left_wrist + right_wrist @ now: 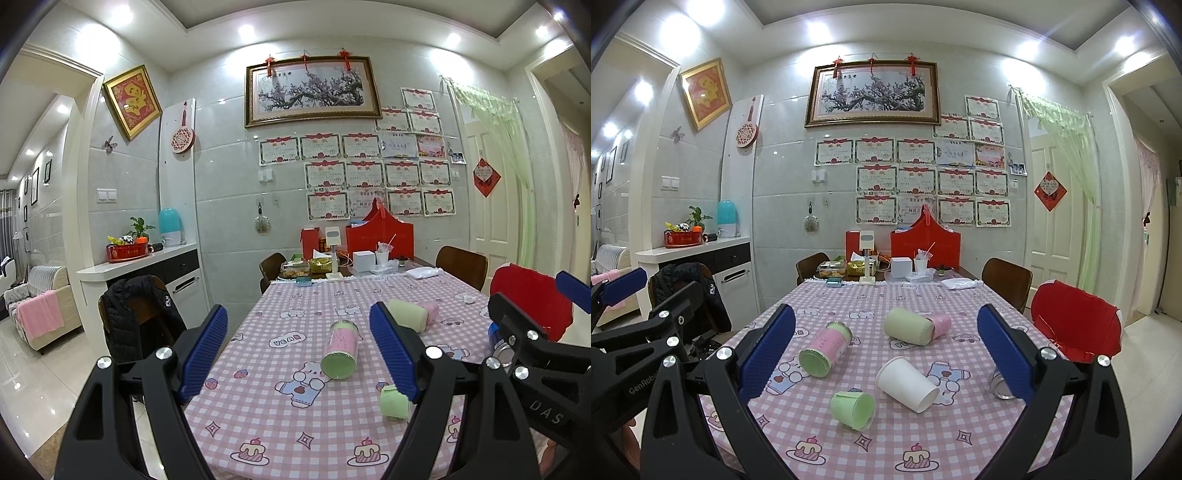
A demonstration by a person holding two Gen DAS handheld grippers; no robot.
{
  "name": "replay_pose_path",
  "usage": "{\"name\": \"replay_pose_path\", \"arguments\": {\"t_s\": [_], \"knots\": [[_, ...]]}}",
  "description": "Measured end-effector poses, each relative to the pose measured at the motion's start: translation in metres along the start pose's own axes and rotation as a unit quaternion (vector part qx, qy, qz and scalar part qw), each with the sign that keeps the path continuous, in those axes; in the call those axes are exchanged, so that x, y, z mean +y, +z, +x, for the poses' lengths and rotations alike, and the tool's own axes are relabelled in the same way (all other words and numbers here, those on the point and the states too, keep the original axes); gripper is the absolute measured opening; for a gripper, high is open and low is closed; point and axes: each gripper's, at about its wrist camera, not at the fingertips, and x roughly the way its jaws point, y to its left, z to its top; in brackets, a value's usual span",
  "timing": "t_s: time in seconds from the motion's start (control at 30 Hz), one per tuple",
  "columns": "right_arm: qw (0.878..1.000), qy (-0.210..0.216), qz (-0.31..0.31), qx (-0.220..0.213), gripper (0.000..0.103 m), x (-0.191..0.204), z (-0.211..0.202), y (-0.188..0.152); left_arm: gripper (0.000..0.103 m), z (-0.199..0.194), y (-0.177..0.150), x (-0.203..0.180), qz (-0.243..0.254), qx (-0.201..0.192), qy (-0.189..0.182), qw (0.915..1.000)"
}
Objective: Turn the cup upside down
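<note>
Several cups lie on their sides on the pink checked tablecloth (886, 435). A white paper cup (907, 384) lies near the middle, mouth to the right. A small green cup (853, 408) lies in front of it and also shows in the left wrist view (394, 401). A pink and green cup (824, 349) (340, 350) lies to the left. A pale green cup (908, 326) (408, 314) and a pink cup (941, 324) lie farther back. My right gripper (886, 354) is open and empty above the near table edge. My left gripper (301, 354) is open and empty, to its left.
A metal can (999, 386) lies at the right by the right finger. A chair with a red cover (1075, 325) stands right of the table, a chair with a black jacket (140, 314) left. Boxes, food containers and red bags (925, 243) crowd the far end.
</note>
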Motion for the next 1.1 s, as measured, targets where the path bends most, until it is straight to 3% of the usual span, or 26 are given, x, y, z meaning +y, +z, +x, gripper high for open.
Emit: {"name": "replay_pose_path", "arguments": {"t_s": [0.6, 0.87, 1.1], "knots": [[0.999, -0.005, 0.023, 0.032, 0.095, -0.021, 0.02, -0.013, 0.078, 0.026, -0.012, -0.017, 0.006, 0.037, -0.02, 0.9991], [0.997, -0.023, 0.038, 0.062, 0.095, -0.044, 0.041, -0.029, 0.078, 0.066, -0.028, -0.031, -0.009, 0.095, -0.062, 0.9935], [0.992, -0.04, 0.06, 0.104, 0.095, -0.069, 0.069, -0.052, 0.078, 0.118, -0.052, -0.052, -0.028, 0.175, -0.108, 0.9783]]}}
